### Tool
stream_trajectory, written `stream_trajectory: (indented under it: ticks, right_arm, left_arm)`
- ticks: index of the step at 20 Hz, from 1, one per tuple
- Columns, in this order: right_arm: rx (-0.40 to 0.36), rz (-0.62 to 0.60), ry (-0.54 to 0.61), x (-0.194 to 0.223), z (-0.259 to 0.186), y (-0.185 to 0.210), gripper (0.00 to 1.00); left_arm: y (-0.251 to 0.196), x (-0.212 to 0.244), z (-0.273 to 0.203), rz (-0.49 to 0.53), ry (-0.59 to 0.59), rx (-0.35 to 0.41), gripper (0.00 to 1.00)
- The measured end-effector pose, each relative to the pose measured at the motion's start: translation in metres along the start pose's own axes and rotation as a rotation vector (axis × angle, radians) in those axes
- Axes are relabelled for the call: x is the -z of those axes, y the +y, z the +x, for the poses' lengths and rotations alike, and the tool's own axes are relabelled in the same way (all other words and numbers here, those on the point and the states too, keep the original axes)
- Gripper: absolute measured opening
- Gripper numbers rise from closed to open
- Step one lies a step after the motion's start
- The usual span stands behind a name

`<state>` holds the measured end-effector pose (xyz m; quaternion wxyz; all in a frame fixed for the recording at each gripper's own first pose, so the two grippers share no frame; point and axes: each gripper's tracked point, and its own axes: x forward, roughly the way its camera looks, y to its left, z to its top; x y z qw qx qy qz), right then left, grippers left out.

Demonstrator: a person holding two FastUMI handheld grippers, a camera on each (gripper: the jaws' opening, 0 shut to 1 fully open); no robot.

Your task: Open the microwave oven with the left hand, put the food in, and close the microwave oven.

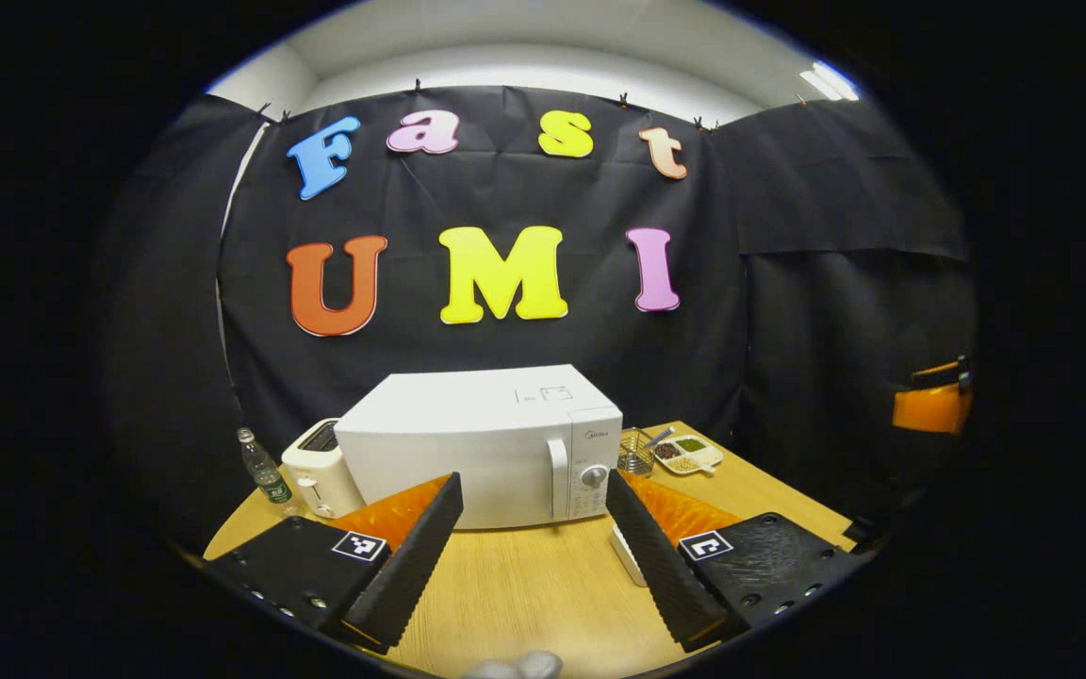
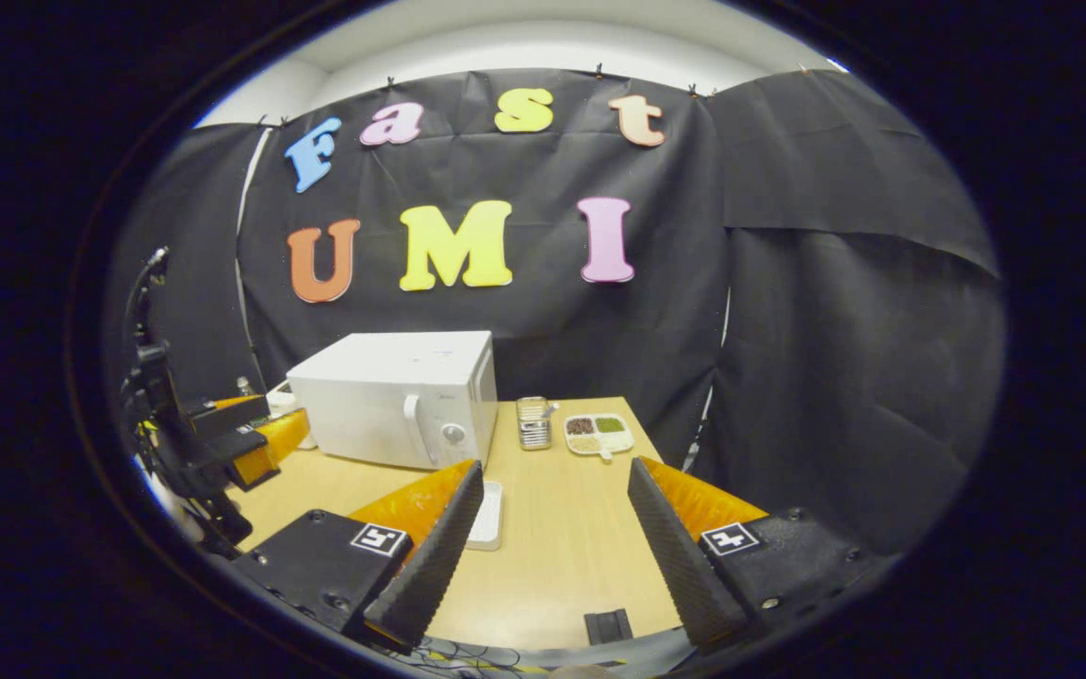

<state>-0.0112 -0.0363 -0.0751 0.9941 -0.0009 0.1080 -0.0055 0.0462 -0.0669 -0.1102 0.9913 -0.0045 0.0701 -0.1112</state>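
Microwave (image 1: 491, 443): white, door shut, at the far edge of the wooden surface (image 1: 543, 585); handle and dial on its right side; lower front corners hidden behind the tool fingers in the left gripper view.
Food tray (image 2: 599, 434): sectioned, toward the far right corner of the surface, right of the microwave; contents too small to name.
Metal basket (image 2: 534, 422): between microwave and tray.
White tray (image 2: 487, 515): flat, near the microwave's front right corner, partly covered by a finger.
Toaster (image 1: 320, 469): left of the microwave, touching or just beside, hard to tell.
Bottle (image 1: 263, 466): far left corner.
Left tool (image 1: 534, 528): spread wide, holding nothing, above the near edge.
Right tool (image 2: 551, 533): spread wide, holding nothing.
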Motion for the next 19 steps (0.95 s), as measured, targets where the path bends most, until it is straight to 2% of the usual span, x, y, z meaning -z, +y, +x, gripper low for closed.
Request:
stream_trajectory:
  ticks: [5, 8, 10, 14, 19]
  right_arm:
    - [-0.082, 0.014, -0.042, -0.017, -0.019, -0.001, 0.98]
    - [-0.093, 0.012, -0.089, -0.030, -0.032, -0.008, 0.99]
    - [-0.101, 0.010, -0.116, -0.040, -0.038, -0.013, 0.99]
    - [-0.113, 0.005, -0.178, -0.062, -0.053, -0.017, 0.98]
    - [-0.133, 0.002, -0.210, -0.074, -0.063, -0.017, 0.98]
  left_arm:
    - [0.007, -0.061, -0.070, 0.021, -0.081, -0.102, 0.97]
    - [0.009, -0.069, -0.104, -0.013, -0.082, -0.161, 0.96]
    - [0.016, -0.073, -0.124, 0.000, -0.084, -0.201, 0.96]
    - [0.023, -0.080, -0.142, -0.018, -0.083, -0.249, 0.96]
    - [0.022, -0.093, -0.151, -0.015, -0.117, -0.268, 0.96]
